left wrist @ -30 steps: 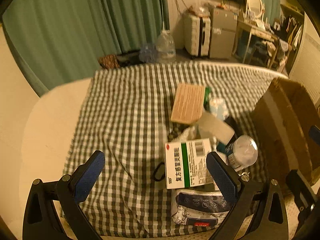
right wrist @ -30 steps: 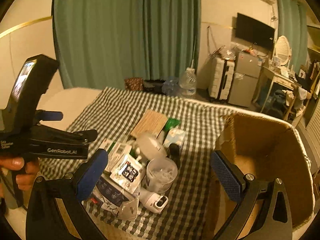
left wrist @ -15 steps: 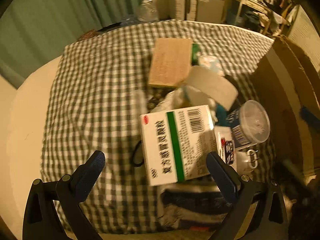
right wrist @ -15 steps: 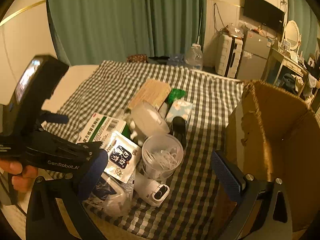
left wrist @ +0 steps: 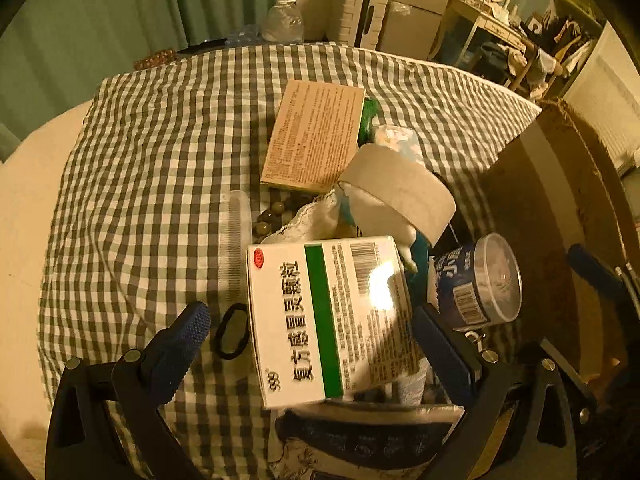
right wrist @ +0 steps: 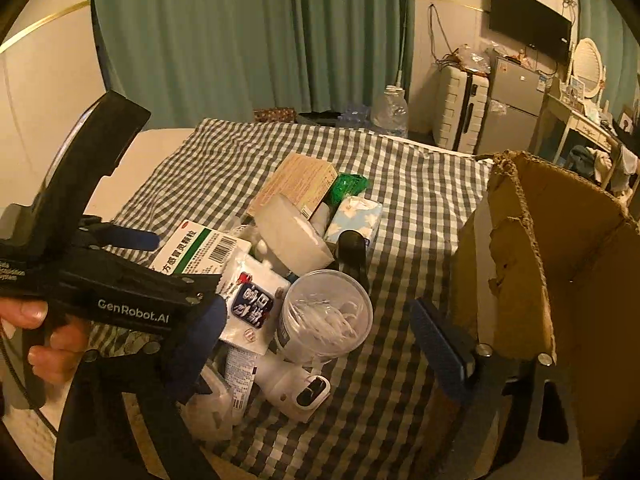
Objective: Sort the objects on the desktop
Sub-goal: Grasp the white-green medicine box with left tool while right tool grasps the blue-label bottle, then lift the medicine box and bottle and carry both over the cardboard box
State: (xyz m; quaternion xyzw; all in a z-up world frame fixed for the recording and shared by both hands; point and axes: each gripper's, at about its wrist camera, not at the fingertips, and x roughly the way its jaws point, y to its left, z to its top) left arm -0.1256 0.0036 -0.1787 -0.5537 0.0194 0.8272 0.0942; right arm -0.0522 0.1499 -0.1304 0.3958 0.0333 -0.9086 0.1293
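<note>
My left gripper [left wrist: 310, 344] jaws wide, straddling glossy white-green carton [left wrist: 328, 320], pads clear of it. My right gripper [right wrist: 316, 344] jaws just been narrowing, still apart over clear plastic tub [right wrist: 326, 320], not pressing. Pile on checked cloth [left wrist: 152, 168]; corrugated box [right wrist: 560, 264] beside it, right.

Checked cloth [left wrist: 152, 168] under cluttered bed [left wrist: 24, 200]
</note>
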